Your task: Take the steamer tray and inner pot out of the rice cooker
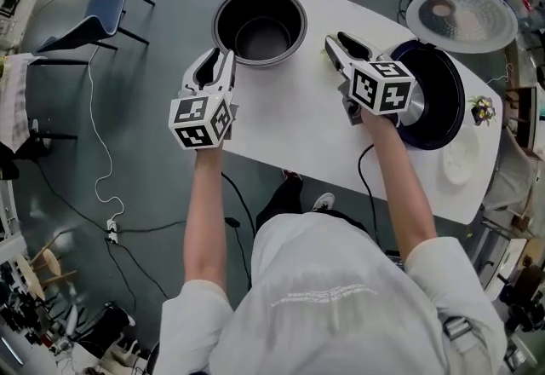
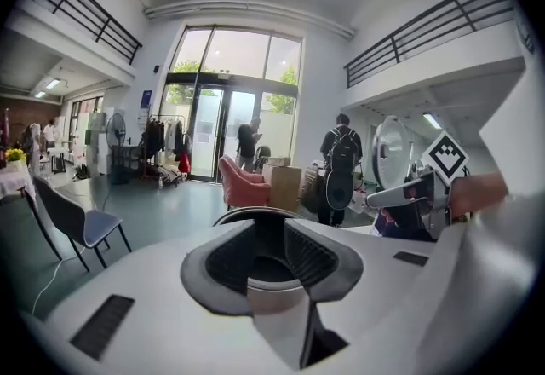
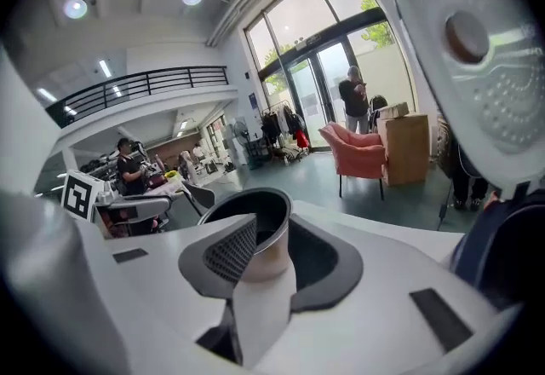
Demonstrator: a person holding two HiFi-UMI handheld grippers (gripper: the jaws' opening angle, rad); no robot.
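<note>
Jaws on the left gripper [image 1: 220,56] are apart and hold nothing, just left of the inner pot [image 1: 260,26], which sits on the white table [image 1: 289,126]. The right gripper [image 1: 339,42] is open and empty too, between the pot and the open rice cooker [image 1: 443,100].

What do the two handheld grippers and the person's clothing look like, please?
Both white: the left gripper and right gripper each have a claw with dark textured pads and a cube of black-and-white square markers. The person wears a white short-sleeved shirt.
</note>
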